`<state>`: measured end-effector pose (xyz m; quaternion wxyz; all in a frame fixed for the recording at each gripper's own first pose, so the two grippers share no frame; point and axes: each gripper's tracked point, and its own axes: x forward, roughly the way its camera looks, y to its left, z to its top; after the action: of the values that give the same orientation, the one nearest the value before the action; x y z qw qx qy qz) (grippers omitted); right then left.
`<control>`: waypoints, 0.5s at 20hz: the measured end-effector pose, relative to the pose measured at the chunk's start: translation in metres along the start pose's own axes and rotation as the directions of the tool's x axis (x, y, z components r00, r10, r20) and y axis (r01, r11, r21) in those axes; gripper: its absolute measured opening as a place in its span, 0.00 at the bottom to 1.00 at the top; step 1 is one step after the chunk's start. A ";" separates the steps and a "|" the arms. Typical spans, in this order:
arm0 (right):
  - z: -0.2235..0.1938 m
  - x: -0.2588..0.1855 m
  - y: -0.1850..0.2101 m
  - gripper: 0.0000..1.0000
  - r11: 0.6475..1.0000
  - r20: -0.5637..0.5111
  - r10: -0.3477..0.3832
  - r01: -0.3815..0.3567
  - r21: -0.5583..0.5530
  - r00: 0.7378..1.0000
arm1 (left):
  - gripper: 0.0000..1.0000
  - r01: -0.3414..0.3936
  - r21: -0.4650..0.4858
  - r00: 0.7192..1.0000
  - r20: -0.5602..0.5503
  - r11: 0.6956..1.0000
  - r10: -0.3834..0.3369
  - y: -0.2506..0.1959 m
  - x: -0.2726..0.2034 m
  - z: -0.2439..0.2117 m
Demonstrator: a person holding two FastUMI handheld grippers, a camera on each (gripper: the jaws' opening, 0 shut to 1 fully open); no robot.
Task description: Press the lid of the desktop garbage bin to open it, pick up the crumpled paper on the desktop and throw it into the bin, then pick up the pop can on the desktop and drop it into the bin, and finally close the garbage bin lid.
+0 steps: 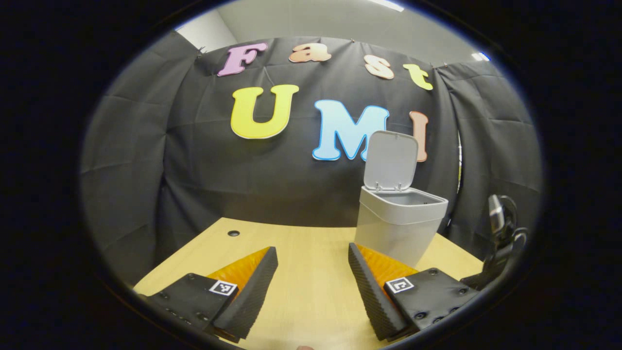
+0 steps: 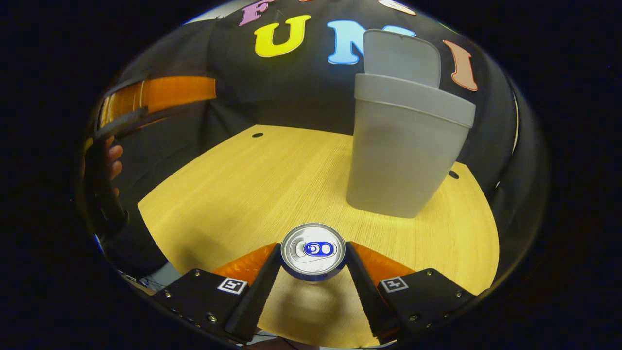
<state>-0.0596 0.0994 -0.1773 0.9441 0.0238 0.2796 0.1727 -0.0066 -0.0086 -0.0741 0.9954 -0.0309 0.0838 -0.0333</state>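
Observation:
The grey desktop bin [image 1: 396, 228] stands on the wooden table with its lid [image 1: 391, 160] tipped up and its mouth uncovered. My left gripper [image 1: 311, 272] hovers open over bare table, left of and nearer than the bin. In the right gripper view, the pop can [image 2: 313, 250] sits upright between the fingertips, silver top facing the camera. My right gripper [image 2: 313, 257] is shut on the pop can, with a finger pressing each side, in front of the bin [image 2: 406, 146]. The can's shadow falls on the table below it.
The wooden table [image 2: 243, 189] has small round holes near its far edge and beside the bin. Black cloth walls close the booth behind and at both sides. The other gripper [image 2: 155, 97] and a hand [image 2: 112, 160] show at the upper left. Dark gripper hardware [image 1: 503, 233] stands at the right edge.

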 end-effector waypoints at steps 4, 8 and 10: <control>0.044 -0.017 -0.024 0.84 0.999 0.100 -0.044 0.041 0.034 0.994 | 0.96 0.022 0.000 1.000 -0.013 1.000 -0.022 -0.008 0.005 -0.007; 0.087 -0.039 -0.043 0.84 0.995 0.202 -0.090 0.078 0.064 0.975 | 0.96 0.032 -0.006 0.999 -0.011 0.999 -0.032 -0.012 0.008 -0.007; 0.108 -0.047 -0.049 0.84 0.994 0.247 -0.098 0.083 0.071 0.964 | 0.96 0.036 -0.007 0.999 -0.011 0.999 -0.036 -0.014 0.010 -0.006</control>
<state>-0.0231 0.0427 -0.0694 0.9776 0.0608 0.1644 0.1168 0.0018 -0.0232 -0.0804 0.9941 -0.0354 0.0890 -0.0513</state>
